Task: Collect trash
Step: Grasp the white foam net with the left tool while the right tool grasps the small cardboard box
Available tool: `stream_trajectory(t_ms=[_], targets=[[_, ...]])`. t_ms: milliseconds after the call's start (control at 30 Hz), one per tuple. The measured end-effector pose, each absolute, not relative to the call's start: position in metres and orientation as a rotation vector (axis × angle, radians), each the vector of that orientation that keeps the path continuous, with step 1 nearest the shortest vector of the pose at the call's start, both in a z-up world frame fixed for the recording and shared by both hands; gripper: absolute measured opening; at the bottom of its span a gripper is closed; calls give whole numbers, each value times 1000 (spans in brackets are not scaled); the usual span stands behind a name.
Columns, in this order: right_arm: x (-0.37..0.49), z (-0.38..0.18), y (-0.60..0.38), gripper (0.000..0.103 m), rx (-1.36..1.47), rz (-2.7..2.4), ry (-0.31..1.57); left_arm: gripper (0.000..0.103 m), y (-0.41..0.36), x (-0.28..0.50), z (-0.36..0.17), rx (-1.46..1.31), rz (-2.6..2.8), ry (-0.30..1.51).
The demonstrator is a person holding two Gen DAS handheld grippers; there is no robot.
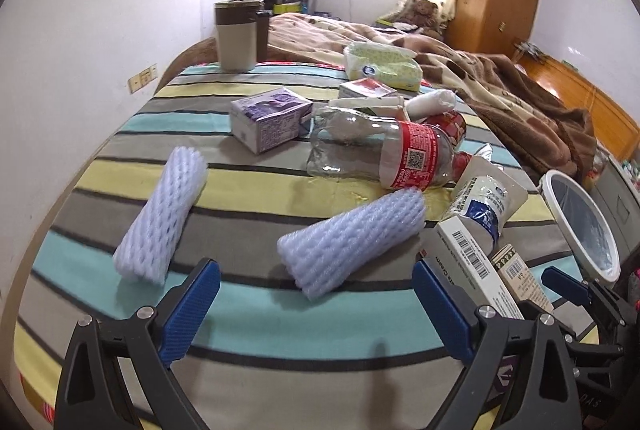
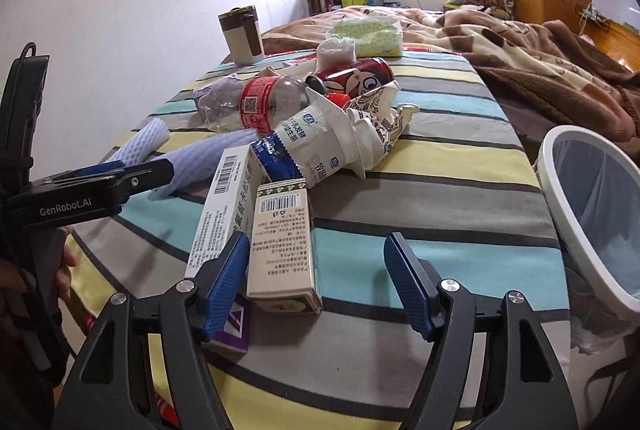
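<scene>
Trash lies on a striped bedcover. My left gripper is open, and a white foam net sleeve lies just ahead between its fingers, untouched. A second foam sleeve lies to the left. My right gripper is open around a small white carton, which sits close to the left pad and well apart from the right one. A long white box leans beside the carton. Behind are a yoghurt cup, a crushed plastic bottle and a red can.
A white-rimmed bin with a bag liner stands off the bed's right edge. Farther back are a purple box, a tissue pack, a brown-and-cream mug and a brown blanket. A hand holds the left gripper.
</scene>
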State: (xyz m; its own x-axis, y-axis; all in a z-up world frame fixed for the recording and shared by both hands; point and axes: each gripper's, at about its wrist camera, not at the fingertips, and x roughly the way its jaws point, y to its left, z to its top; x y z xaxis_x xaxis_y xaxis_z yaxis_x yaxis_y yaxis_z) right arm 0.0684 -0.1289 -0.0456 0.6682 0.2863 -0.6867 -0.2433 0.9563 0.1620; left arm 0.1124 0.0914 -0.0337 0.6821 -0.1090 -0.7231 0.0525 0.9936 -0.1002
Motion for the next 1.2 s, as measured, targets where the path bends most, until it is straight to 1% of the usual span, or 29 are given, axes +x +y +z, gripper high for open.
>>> stream_trajectory(t_ms=[67, 100, 133, 200, 267, 367, 400, 433, 467, 500, 567, 600, 733, 800, 900, 1000, 1200], targets=[[70, -46, -129, 67, 64, 301, 787, 98, 88, 118, -34, -44, -114, 812], [71, -47, -128, 64, 59, 298, 791, 98, 86, 121, -35, -29, -125, 815], [73, -48, -128, 60, 56, 297, 798, 95, 85, 123, -35, -22, -131, 818], [75, -50, -127, 55, 54, 300, 809, 94, 82, 129, -36, -13, -156, 819], [76, -52, -128, 53, 54, 300, 819, 94, 80, 135, -39, 1, -178, 830], [78, -51, -129, 48, 53, 297, 815, 91, 73, 145, -44, 36, -195, 855], [79, -51, -129, 45, 56, 293, 814, 88, 71, 148, -47, 46, -201, 866], [80, -51, -131, 43, 61, 293, 816, 83, 69, 150, -48, 46, -206, 873], [81, -52, -132, 41, 65, 291, 819, 81, 68, 153, -50, 45, -215, 883], [82, -52, -132, 36, 67, 289, 819, 79, 68, 156, -52, 44, -218, 892], [82, -52, -134, 36, 69, 289, 818, 77, 67, 161, -56, 49, -219, 911], [83, -52, -135, 36, 71, 289, 817, 74, 67, 163, -58, 48, -219, 922], [85, -52, -139, 36, 82, 291, 816, 73, 63, 165, -59, 64, -242, 933], [85, -53, -140, 36, 88, 292, 818, 71, 60, 167, -60, 69, -257, 941], [85, -53, -142, 36, 93, 292, 818, 62, 57, 164, -58, 82, -266, 937], [85, -53, -143, 36, 98, 293, 815, 48, 55, 161, -56, 83, -271, 931], [84, -53, -144, 36, 106, 296, 811, 32, 54, 153, -54, 38, -288, 918]])
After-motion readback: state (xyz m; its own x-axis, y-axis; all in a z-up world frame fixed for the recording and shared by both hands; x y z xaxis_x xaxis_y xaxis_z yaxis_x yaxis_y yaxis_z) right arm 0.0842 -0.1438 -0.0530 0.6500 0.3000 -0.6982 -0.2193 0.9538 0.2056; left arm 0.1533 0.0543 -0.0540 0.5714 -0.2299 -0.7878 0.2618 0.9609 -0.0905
